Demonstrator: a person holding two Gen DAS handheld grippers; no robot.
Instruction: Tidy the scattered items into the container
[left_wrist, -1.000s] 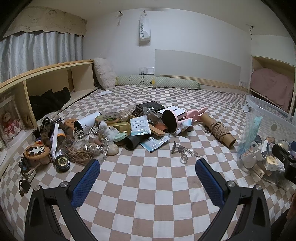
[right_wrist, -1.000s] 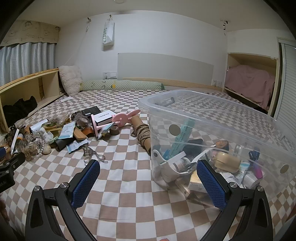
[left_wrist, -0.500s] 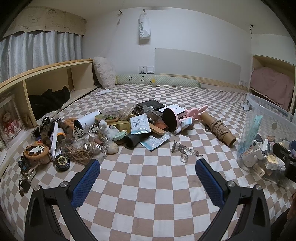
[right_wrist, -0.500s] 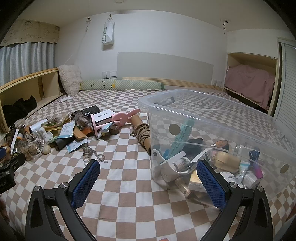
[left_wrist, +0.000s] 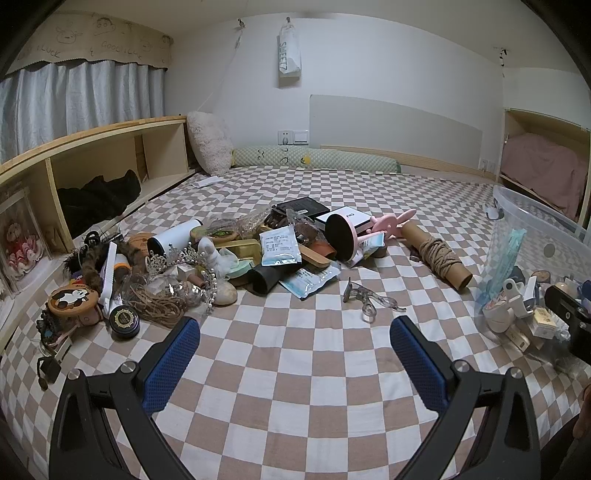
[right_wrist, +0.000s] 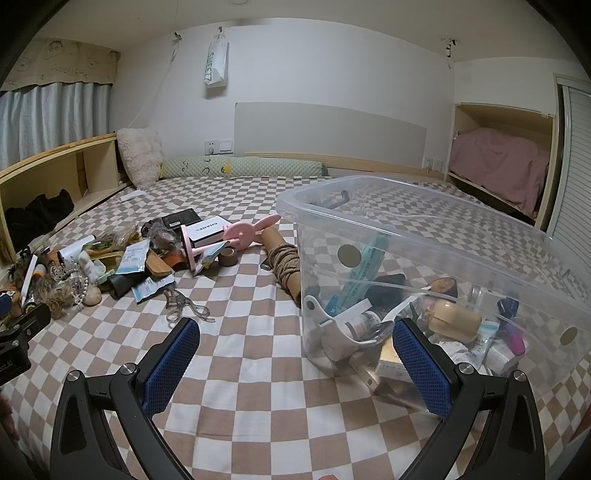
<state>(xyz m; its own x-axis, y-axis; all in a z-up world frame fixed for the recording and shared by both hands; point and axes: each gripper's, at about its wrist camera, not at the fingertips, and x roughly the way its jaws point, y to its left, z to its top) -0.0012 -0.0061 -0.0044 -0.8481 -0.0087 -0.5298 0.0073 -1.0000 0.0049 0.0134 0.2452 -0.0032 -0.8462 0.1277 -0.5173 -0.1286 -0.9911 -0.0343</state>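
Nothing on the checked bed (left_wrist: 295, 369) has shifted since a second ago, and both claws hover low over it as before: the left claw (left_wrist: 295, 363) and right claw (right_wrist: 295, 363) each gape wide and hold nothing, probably poised between picks. Only the right view looks into the clear bin (right_wrist: 424, 236), part-filled at the right; the left view shows the pile (left_wrist: 229, 254), with the eyelash curler (left_wrist: 365, 299) lying apart nearest that claw.
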